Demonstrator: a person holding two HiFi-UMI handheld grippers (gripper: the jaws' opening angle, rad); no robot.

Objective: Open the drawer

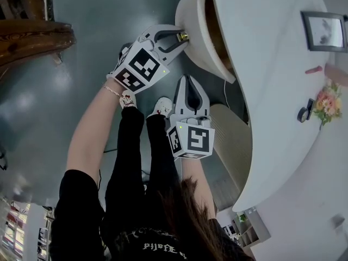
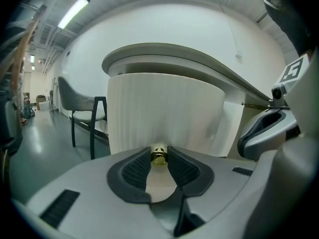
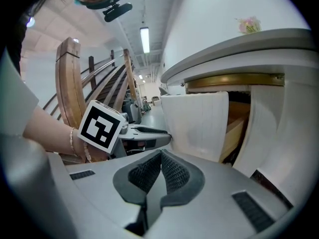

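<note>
Beneath desk (image 1: 272, 53) edge: drawer (image 1: 191, 15) ajar, left gripper (image 1: 180, 37) clamping knob (image 2: 159, 157).

text: none legible | black top (image 1: 163, 247): white print, unreadable

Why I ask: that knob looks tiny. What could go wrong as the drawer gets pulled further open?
1. The left gripper pinches the small brass knob only at the very tips of its jaws, so it could slip off mid-pull.
2. The right gripper, shut and empty, sits close by the curved drawer front, which is partly out and may bump it as it comes further.
</note>
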